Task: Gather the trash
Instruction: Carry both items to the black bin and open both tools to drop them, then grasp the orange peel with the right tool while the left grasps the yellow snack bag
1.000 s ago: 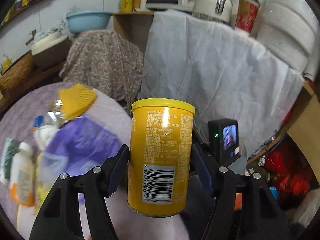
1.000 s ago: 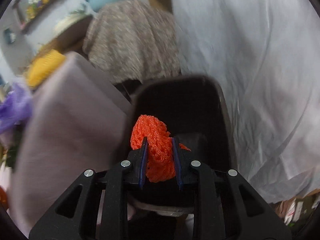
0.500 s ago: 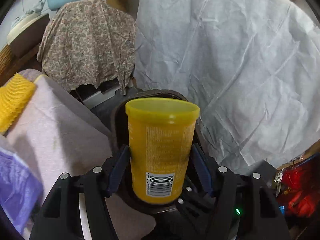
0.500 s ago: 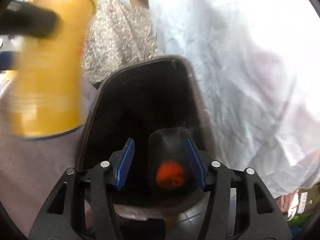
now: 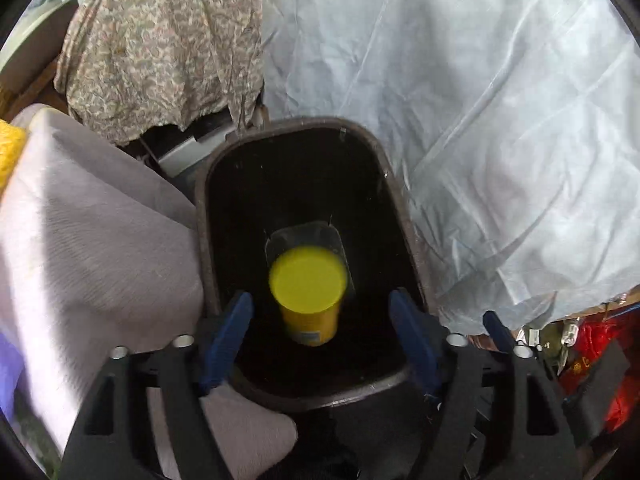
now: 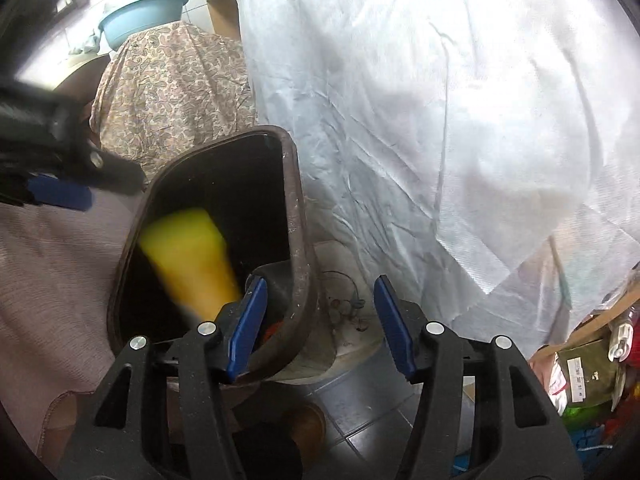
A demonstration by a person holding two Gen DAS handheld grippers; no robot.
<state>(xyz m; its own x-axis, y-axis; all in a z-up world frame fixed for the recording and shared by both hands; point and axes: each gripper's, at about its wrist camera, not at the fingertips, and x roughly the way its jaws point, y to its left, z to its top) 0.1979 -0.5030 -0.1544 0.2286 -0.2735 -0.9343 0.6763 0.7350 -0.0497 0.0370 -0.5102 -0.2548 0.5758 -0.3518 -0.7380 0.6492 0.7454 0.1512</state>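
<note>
A yellow canister (image 5: pixel 308 292) drops free inside the dark brown bin (image 5: pixel 402 216), lid toward the camera. My left gripper (image 5: pixel 320 332) hangs over the bin's mouth, its jaws opening, well clear of the canister on both sides. In the right wrist view the canister (image 6: pixel 192 260) is a yellow blur inside the bin (image 6: pixel 296 216). My right gripper (image 6: pixel 320 320) stands open and holds nothing, straddling the bin's right rim. A bit of orange net (image 6: pixel 270 330) shows deep in the bin behind its left finger. The left gripper's blue pad (image 6: pixel 60 196) shows at the far left.
A white sheet (image 5: pixel 480 100) hangs right of the bin and a patterned cloth (image 5: pixel 160 52) behind it. The lilac-covered table (image 5: pixel 88 248) edges the bin's left side. A blue basin (image 6: pixel 140 8) sits at the back; red clutter (image 5: pixel 600 360) lies low right.
The left gripper carried the yellow canister over the bin and let it go; it now falls inside. The right gripper dropped the orange net into the bin, then shifted right.
</note>
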